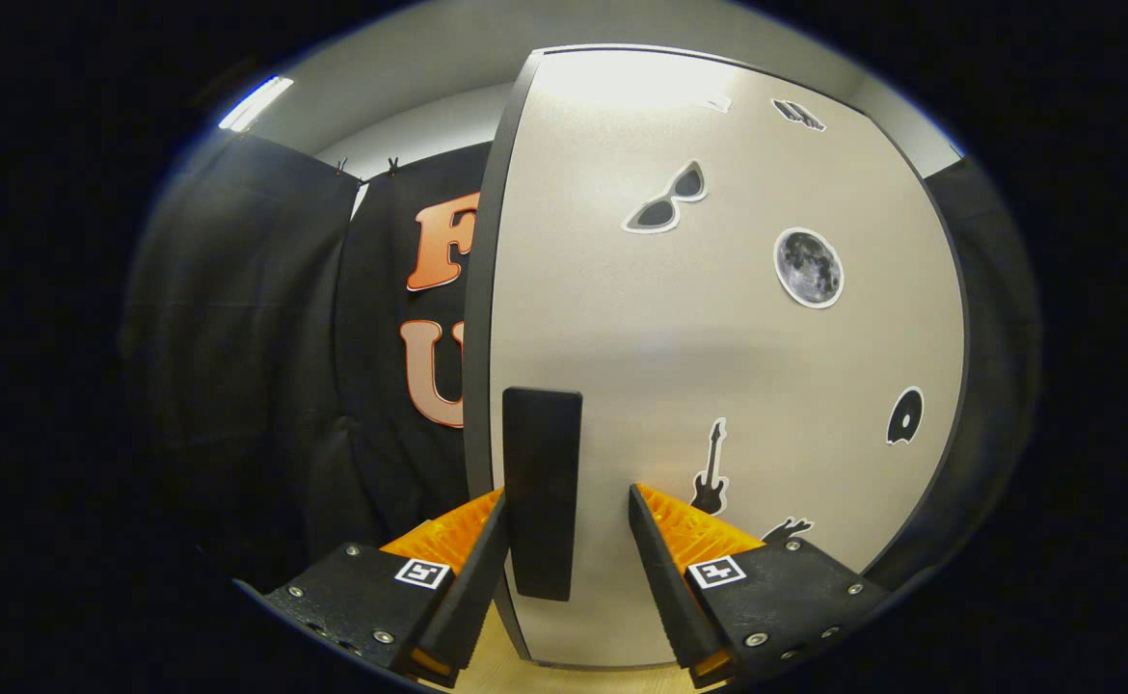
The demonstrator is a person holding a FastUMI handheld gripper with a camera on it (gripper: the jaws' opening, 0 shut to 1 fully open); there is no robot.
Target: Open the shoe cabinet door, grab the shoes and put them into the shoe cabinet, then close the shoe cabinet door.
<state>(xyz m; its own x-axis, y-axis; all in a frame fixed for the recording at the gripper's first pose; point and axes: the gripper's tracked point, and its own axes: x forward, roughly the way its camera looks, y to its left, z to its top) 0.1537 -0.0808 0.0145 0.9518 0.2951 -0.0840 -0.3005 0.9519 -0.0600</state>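
Shoe cabinet door [718, 337] is the step: gripper [564, 540] open, fingers straddling its black handle [542, 492], unclamped; next, close and pull.

Lit from above by a ceiling strip light [255, 102]; glare washed the door [718, 337] top, dim cloth at left, sharp focus throughout, strong fisheye bending at edges

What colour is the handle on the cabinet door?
Black. The handle stands between the open tool's fingers on the pale grey door, in the gripper view.
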